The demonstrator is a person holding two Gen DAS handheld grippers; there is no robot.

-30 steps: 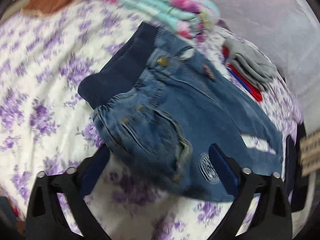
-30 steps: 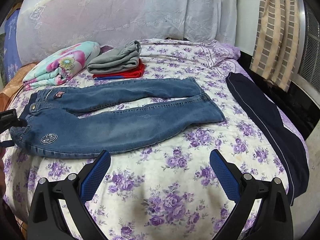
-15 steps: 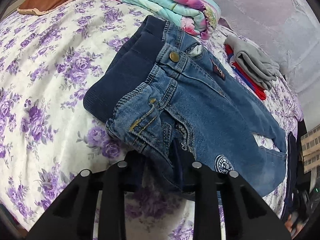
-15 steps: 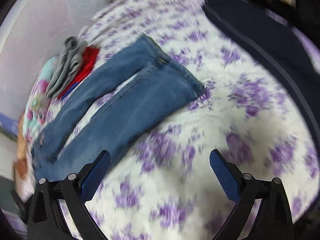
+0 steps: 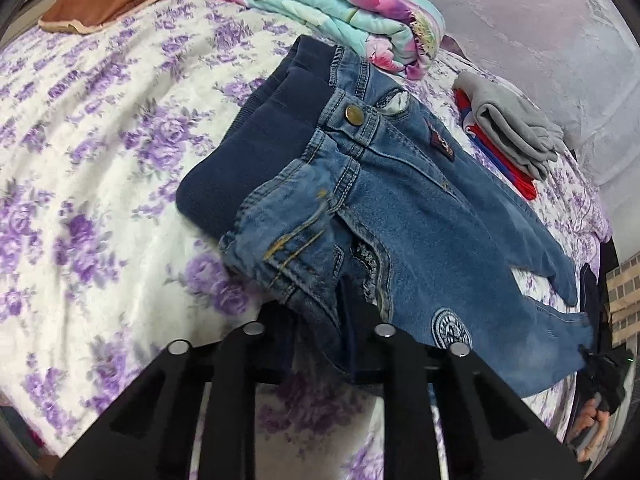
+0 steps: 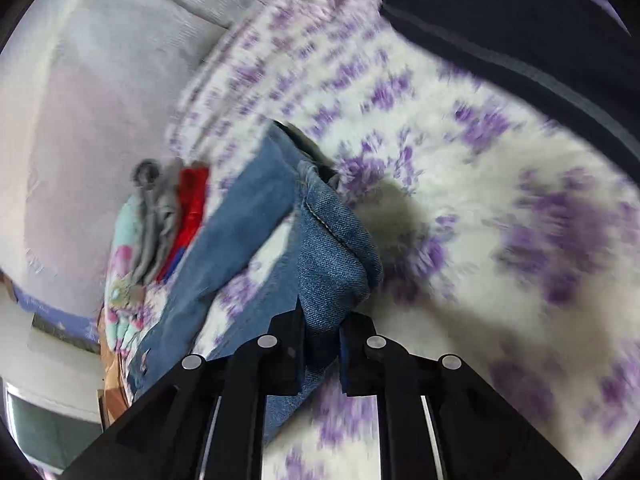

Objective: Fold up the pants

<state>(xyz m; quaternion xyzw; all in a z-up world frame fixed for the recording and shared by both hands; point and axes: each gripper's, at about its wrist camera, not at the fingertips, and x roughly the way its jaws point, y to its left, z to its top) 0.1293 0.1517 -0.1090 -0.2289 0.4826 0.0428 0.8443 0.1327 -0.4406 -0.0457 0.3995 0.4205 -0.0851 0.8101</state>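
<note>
Small blue jeans (image 5: pixel 420 208) with a dark knit waistband lie spread on the floral bedspread (image 5: pixel 100 160). My left gripper (image 5: pixel 316 332) is shut on the near corner of the waist, which is bunched and slightly lifted. In the right wrist view, my right gripper (image 6: pixel 320 344) is shut on the hem of the near jeans leg (image 6: pixel 332 252) and holds it raised off the bed. The far leg (image 6: pixel 240 216) lies flat beside it. The right wrist view is motion-blurred.
A folded teal floral cloth (image 5: pixel 332 12) lies just beyond the waistband. A grey garment on red ones (image 5: pixel 508 136) lies at the right by the lilac pillow (image 5: pixel 540 20). Dark trousers (image 6: pixel 520 32) lie along the bed's far side. A brown cushion (image 5: pixel 100 4) is at upper left.
Both grippers went from open to shut. The left closed on the jeans waist corner. The right swung down to the leg hem, closed on it and lifted it.
</note>
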